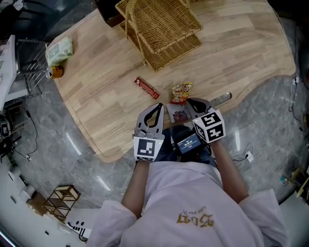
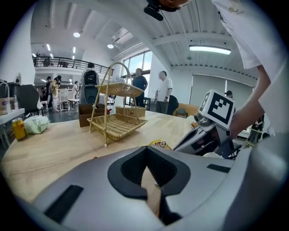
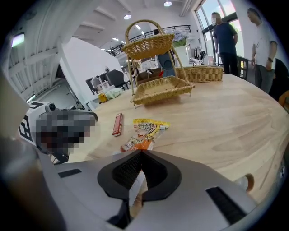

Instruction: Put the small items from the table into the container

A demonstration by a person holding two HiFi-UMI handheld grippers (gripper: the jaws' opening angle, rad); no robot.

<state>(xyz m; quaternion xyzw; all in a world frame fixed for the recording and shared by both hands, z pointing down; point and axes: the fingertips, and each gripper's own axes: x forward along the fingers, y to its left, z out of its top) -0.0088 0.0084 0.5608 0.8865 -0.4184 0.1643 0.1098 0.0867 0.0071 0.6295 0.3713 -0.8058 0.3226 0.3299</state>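
A yellow and orange snack packet [image 1: 181, 92] [image 3: 145, 131] lies on the wooden table [image 1: 231, 53]. My right gripper [image 1: 188, 101] [image 3: 139, 152] is shut at the packet's near end, which runs in under the jaw tips. My left gripper [image 1: 157, 105] [image 2: 145, 149] is beside it, shut with nothing in it, near the table's front edge. Between the two grippers lies a pale flat packet [image 1: 179, 114]. A red bar [image 1: 146, 88] [image 3: 118, 124] sits a little further in. The two-tier wicker basket [image 1: 159, 29] [image 2: 118, 122] [image 3: 158, 85] stands at the far side.
At the table's left end are a green bag [image 1: 59, 50] and a small can [image 1: 57, 72], with a wire rack [image 1: 29, 67] beyond the edge. A brown box [image 1: 111, 14] stands behind the basket. A silver cylinder [image 1: 219, 100] lies at the front edge. People [image 2: 163, 92] stand in the background.
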